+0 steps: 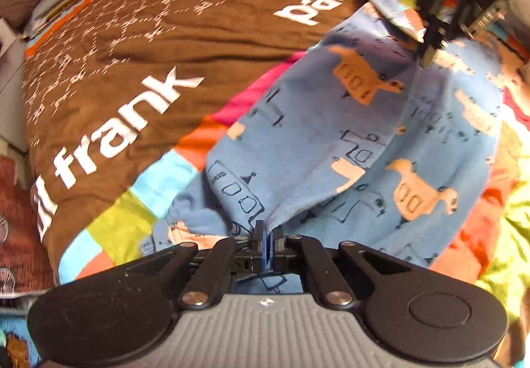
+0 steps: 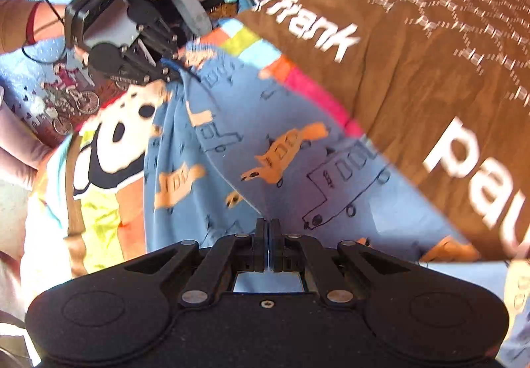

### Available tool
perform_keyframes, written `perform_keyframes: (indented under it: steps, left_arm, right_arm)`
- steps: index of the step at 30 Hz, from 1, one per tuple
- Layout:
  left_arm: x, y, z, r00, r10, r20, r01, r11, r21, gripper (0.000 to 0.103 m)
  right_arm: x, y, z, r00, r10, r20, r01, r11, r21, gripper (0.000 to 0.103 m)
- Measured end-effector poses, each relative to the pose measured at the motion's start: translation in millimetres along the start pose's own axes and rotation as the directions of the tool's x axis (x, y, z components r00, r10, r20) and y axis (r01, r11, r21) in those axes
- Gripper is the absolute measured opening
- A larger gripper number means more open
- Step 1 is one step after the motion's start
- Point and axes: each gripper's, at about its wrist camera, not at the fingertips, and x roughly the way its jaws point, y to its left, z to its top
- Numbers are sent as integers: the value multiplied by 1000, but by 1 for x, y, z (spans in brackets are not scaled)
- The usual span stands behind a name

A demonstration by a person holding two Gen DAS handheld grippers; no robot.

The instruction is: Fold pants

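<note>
Left wrist view shows the left gripper (image 1: 267, 235) pressed together on an edge of the pants (image 1: 331, 142), with blue cloth caught between its black fingers (image 1: 257, 237). The pants are light blue, soft and fleecy at the turned-over edge, printed with orange-tan bus shapes and thin dark outline drawings of buses with rows of windows. From the pinched edge the fabric rises away in a broad, creased sheet, slack in the middle with one deep fold running up from the gripper. It hangs over a bed covered by a brown blanket (image 1: 139, 46) with white lettering, "frank" and part of "paul", and a border of coloured blocks in green, pale blue, orange and pink. The pants lie along that coloured border, toward the right side of the blanket. At the top right the right gripper (image 1: 427, 46) holds the far end of the cloth, a corner of fabric flopping over beside it.

Right wrist view shows the right gripper (image 2: 268, 232) closed as well, its fingers (image 2: 260, 235) together on the blue cloth with only a thin slit between them. The pants (image 2: 251, 149) stretch from here up to the left gripper (image 2: 172, 71) at upper left, which pinches the opposite edge. Motion blur softens the print. Beneath lies a bright cartoon-printed cover (image 2: 109, 142) on the left and the brown blanket (image 2: 414, 76) on the right.
</note>
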Motion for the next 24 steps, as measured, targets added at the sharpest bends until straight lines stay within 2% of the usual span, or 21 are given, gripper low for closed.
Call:
perform_keyframes:
  steps: [3,5,9,13,16,18,19,20,24]
  left_arm:
    - [6,-6,-3,998,57,-1,-57,998,-1,6]
    - [7,-11,-3,997,78,0,-78,997,28,7]
    - [11,-17,-1,996,94,-9,-93,992,86,8]
    - [14,-17,1,996,87,-15,-85,990,112,8]
    - [14,-16,2,996,87,-21,-84,989,126,8]
    - [14,-17,3,996,85,-25,-81,988,132,8]
    - [14,-16,3,996,83,-25,-79,988,133,8]
    - [14,-15,4,996,81,-26,-77,988,131,8]
    - [11,-10,6,997,70,-27,-66,991,113,2]
  right_arm:
    - [14,4,-11,998,-58,22,57,998,12,3]
    - [17,7,-14,994,-101,38,101,995,-8,22]
    - [19,16,-15,988,-149,33,152,981,-121,28]
    - [24,23,-12,987,-160,-8,153,954,-260,27]
    - [29,34,-13,983,-173,-52,136,898,-418,25]
    - [28,34,-12,985,-165,-60,122,889,-441,15]
    - [28,33,-11,985,-157,-66,113,890,-442,5]
    - [27,32,-10,986,-154,-69,108,889,-445,0]
    - [20,27,-8,988,-144,-51,110,904,-413,0]
